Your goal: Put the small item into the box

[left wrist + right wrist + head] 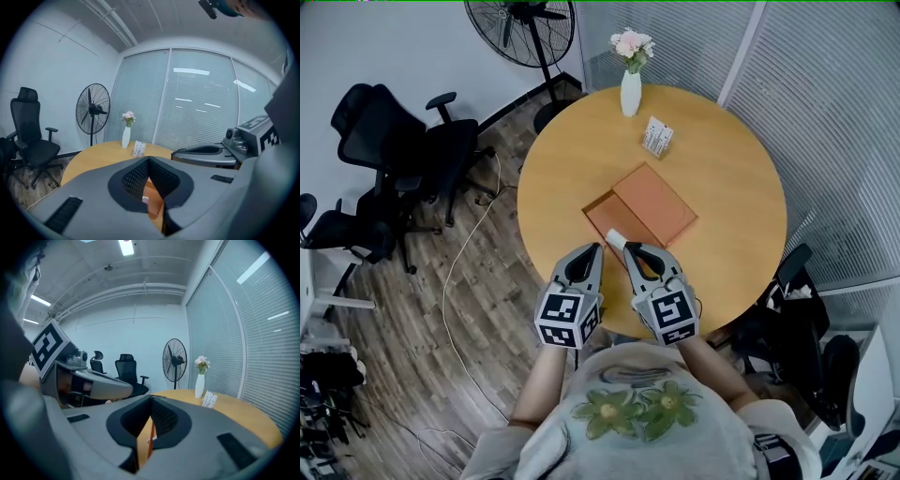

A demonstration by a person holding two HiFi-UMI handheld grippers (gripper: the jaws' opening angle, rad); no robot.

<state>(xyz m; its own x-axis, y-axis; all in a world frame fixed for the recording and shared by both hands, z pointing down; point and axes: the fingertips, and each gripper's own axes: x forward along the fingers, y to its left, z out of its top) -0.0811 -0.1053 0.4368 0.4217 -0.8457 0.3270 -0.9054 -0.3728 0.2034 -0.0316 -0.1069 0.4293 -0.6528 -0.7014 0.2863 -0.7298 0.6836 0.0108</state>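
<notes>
A flat orange box (pixel 614 217) lies mid-table with its lid (pixel 656 202) slid to the far right, so the near-left part is open. A small white item (pixel 615 236) rests at the box's near edge. My right gripper (pixel 627 246) is shut, its tips right against that item; whether it pinches it is hidden. My left gripper (pixel 597 247) is shut and empty, just left of the item. In the left gripper view, the box (pixel 155 197) and the white item (pixel 146 199) show below the closed left gripper (pixel 149 159). The right gripper (pixel 151 398) shows its tips meeting.
On the round wooden table (pixel 572 159) stand a white vase with flowers (pixel 630 92) and a small card holder (pixel 657 137) at the far side. Black office chairs (pixel 394 141) and a standing fan (pixel 520 28) are on the floor to the left.
</notes>
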